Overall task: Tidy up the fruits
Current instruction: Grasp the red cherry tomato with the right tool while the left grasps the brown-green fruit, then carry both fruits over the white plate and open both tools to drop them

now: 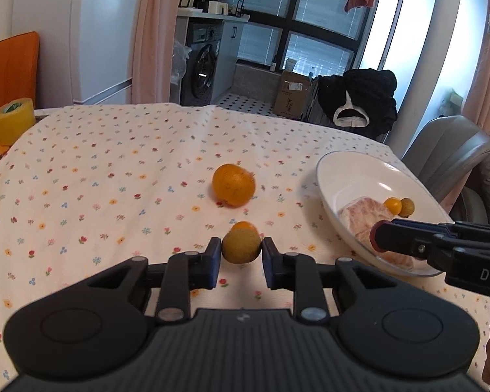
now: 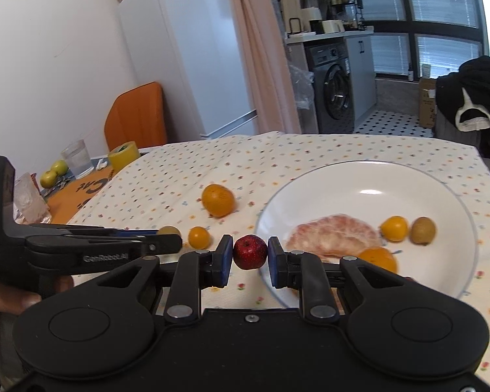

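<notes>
The left hand-held gripper (image 1: 241,251) clamps a greenish-brown round fruit (image 1: 240,246) just above the floral-clothed table (image 1: 114,170), while the right hand-held gripper (image 2: 250,253) pinches a small red fruit (image 2: 250,252) beside the rim of the white plate (image 2: 343,183) holding a peeled citrus piece (image 2: 331,235).

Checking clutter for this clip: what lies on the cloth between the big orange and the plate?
Nothing: in both wrist views the floral cloth between the big orange and the plate is bare.
</notes>
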Available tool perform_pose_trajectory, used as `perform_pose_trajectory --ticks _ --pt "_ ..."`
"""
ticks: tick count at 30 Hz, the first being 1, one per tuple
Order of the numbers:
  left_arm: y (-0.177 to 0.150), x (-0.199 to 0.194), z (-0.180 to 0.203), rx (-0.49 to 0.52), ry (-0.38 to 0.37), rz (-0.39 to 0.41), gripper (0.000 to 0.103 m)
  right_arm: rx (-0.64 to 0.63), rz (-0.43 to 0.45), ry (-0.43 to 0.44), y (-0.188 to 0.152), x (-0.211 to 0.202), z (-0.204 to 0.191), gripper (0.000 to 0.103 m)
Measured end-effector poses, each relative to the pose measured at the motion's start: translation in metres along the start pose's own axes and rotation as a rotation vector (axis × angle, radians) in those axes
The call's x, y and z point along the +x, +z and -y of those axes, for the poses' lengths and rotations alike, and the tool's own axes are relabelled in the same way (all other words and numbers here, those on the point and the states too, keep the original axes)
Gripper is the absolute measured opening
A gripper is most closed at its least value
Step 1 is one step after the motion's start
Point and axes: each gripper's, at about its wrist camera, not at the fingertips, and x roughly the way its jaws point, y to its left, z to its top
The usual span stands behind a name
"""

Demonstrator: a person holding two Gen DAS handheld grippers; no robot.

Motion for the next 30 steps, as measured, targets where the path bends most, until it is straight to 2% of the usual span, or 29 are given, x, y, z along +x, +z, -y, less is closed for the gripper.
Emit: perform_pose_trajectory --ticks 17,30 --pt "0.019 -0.004 0.042 0.058 -0.062 0.051 0.025 0.067 0.071 -0.114 0.002 -0.034 0.048 0.021" --pt "0.026 0.015 0.082 0.119 -0.126 0.039 0.025 0.133 0.09 -0.192 -0.009 -0.053 0.082 0.021"
